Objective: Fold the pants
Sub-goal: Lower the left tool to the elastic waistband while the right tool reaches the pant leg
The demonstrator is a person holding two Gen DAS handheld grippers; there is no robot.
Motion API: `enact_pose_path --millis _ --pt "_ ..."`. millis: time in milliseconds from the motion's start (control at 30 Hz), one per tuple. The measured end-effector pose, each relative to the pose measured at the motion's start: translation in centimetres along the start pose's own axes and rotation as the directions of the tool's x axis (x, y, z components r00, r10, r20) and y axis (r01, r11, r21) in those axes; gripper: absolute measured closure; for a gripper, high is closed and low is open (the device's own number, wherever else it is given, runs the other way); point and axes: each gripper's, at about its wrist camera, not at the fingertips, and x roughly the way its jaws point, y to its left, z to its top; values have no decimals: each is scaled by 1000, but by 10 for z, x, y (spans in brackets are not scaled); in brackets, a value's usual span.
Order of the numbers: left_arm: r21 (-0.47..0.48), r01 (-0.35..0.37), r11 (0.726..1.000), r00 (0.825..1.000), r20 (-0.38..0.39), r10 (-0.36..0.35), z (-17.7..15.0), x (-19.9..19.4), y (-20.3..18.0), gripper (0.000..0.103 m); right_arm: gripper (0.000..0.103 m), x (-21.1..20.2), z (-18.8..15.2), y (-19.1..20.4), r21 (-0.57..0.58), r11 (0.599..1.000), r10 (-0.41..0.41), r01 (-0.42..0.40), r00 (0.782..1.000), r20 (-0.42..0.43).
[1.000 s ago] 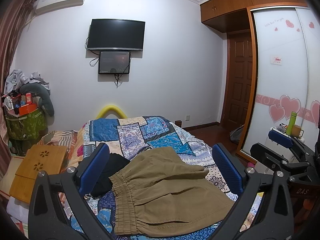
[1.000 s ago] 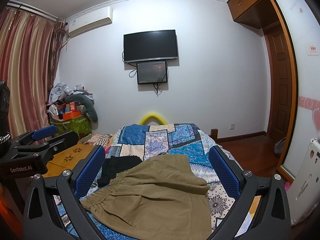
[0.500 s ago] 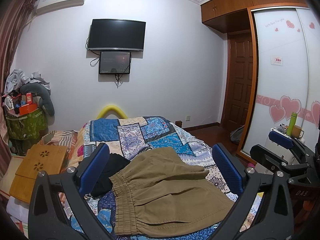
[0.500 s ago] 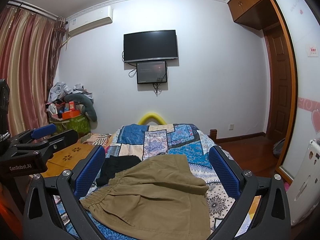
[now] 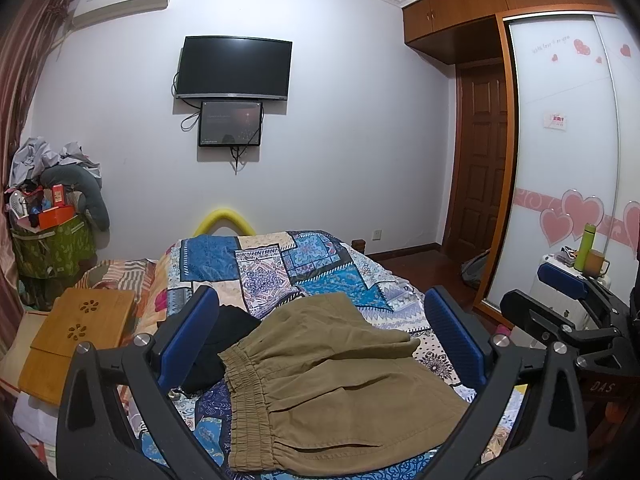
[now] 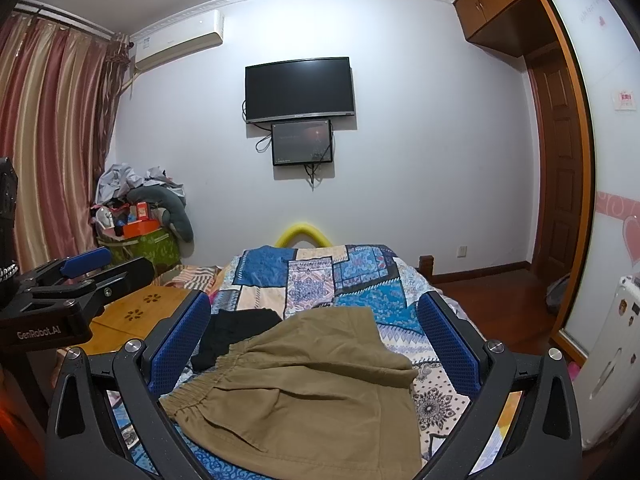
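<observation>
While the left wrist view looks down the bed, the left gripper (image 5: pixel 322 330) hangs with blue-padded jaws spread wide, empty, and the khaki elastic-waist pants (image 5: pixel 336 384) lie between and below them on the blue patchwork bedspread (image 5: pixel 280 268). Right of the jaws, the right gripper (image 5: pixel 568 304) carries "DAS". Far left, a green fabric basket (image 5: pixel 56 248) holds an orange box.

Over to the right wrist view: jaws spread wide, gripping nothing, pants (image 6: pixel 304 384) between them; the left gripper (image 6: pixel 76 280) alongside reads "GenRobot.AI".
</observation>
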Motion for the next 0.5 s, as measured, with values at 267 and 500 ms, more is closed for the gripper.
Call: enact_pose_path --millis 267,500 --pt "-12 3 1000 998 -68 -4 -5 29 7 0 0 19 -9 -9 11 1000 -13 13 999 -38" --pt "2 -15 1000 960 -278 15 -22 106 27 0 0 68 -36 -46 22 998 -52 56 986 -161"
